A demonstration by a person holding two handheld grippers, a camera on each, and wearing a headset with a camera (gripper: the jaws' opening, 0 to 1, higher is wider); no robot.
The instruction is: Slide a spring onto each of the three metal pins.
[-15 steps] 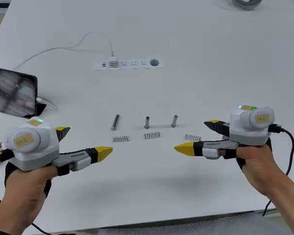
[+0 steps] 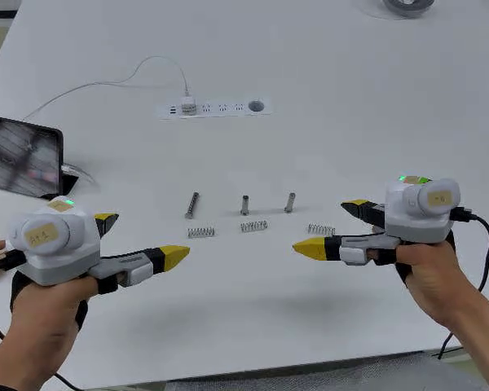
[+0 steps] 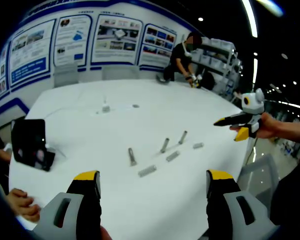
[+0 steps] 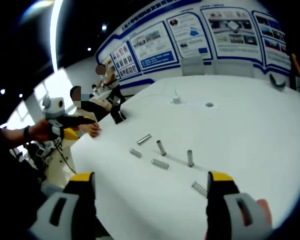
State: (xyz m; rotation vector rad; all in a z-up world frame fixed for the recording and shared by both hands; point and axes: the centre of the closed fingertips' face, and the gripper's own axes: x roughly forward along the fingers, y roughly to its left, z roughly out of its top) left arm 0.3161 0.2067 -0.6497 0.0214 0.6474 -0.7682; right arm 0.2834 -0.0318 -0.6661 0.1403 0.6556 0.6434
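Barely anything has moved in the last half second. The right gripper [image 2: 330, 226] is drifting a touch to the right and lower, and the left gripper [image 2: 143, 236] is sitting almost where it was. Nothing on the table [image 2: 350, 98] has shifted.

I am holding both grippers low over the near edge, level and pointing inward at each other. My left hand [image 2: 45, 314] is wrapping its handle from below, and my right hand [image 2: 428, 273] is doing the same. The jaws of each are standing wide apart with nothing between them. That gap is showing plainly in the left gripper view and in the right gripper view.

The pins are lining up in a row between the two grippers, a little further out. The left pin [image 2: 192, 204] is lying on its side, while the middle pin [image 2: 244, 204] and the right pin [image 2: 290, 201] are standing upright. A spring is lying flat just in front of each one: the left spring [image 2: 200, 231], the middle spring [image 2: 253, 226] and the right spring [image 2: 320, 230], which is close to my right gripper's tips. None is sitting on a pin.

Further back a power strip [image 2: 216, 107] is lying on the table, and a tablet [image 2: 20, 155] is sitting at the left edge.
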